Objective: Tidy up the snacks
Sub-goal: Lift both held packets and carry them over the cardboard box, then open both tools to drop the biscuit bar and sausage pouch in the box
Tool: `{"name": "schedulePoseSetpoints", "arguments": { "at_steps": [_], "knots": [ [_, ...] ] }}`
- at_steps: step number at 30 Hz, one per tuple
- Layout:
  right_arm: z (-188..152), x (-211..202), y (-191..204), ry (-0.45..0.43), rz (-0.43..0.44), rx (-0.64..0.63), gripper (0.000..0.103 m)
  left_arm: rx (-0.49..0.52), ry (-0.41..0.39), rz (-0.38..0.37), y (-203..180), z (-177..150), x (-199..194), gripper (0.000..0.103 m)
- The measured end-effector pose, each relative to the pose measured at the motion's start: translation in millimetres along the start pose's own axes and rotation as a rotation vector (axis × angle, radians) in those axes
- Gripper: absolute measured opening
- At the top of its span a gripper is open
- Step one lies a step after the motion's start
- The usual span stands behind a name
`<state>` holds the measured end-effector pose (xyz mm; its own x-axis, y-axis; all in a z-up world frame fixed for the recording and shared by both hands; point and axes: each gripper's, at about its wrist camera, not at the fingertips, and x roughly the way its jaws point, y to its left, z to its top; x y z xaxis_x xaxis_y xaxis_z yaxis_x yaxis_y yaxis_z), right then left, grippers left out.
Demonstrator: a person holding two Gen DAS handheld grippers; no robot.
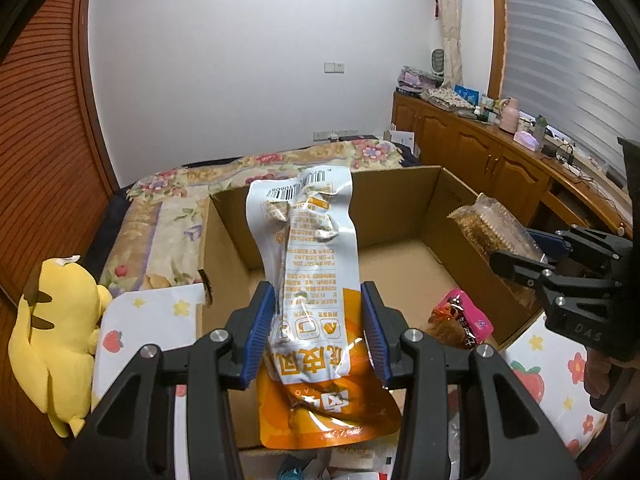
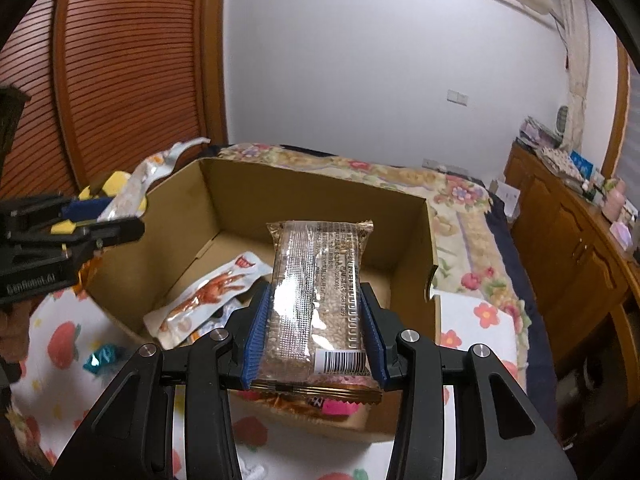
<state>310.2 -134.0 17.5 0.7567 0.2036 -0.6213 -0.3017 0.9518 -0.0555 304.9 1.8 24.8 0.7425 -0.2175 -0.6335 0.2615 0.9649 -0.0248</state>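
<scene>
the orange-and-white snack pouch [image 1: 310, 276] hangs upright over the near edge of the open cardboard box [image 1: 400, 216], pinched between the jaws of the left gripper [image 1: 318, 332], which are closed on its sides. to the right, the right gripper [image 2: 314, 340] has its jaws closed on a clear pack of sesame bars [image 2: 320, 296], held above the box. a white packet with a red crab print [image 2: 208, 296] lies on the box floor, near left. the box sits on a fruit-print cloth [image 2: 60, 364]; a yellow plush toy [image 1: 52, 344] rests at far left.

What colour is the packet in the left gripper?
White and orange packet, orange print, clamped in the left gripper; left wrist view.
</scene>
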Motion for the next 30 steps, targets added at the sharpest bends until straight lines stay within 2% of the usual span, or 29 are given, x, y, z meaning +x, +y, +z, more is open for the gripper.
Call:
{"name": "schedulePoseSetpoints", "arguments": {
  "at_steps": [14, 17, 24, 26, 28, 29, 30],
  "knots": [
    [6, 40, 8, 0.094, 0.001, 0.013, 0.042, 0.050, 0.125, 0.003, -13, -6, 36, 0.043],
    [6, 46, 11, 0.110, 0.006, 0.012, 0.042, 0.057, 0.167, -0.015, -16, -8, 43, 0.042],
    [-1, 61, 17, 0.183, 0.042, 0.017, 0.045, 0.042, 0.141, -0.027, -16, -11, 32, 0.042],
    [-4, 60, 17, 0.182, 0.051, 0.026, 0.046, 0.034, 0.125, -0.028, -13, -12, 27, 0.045],
    [-6, 58, 16, 0.178, 0.066, 0.044, 0.048, 0.024, 0.098, -0.038, -12, -14, 20, 0.054],
    [-6, 57, 15, 0.174, 0.073, 0.047, 0.051, 0.019, 0.083, -0.039, -11, -14, 16, 0.062],
    [-7, 52, 15, 0.161, 0.080, 0.049, 0.051, 0.014, 0.067, -0.035, -10, -16, 12, 0.063]
  ]
}}
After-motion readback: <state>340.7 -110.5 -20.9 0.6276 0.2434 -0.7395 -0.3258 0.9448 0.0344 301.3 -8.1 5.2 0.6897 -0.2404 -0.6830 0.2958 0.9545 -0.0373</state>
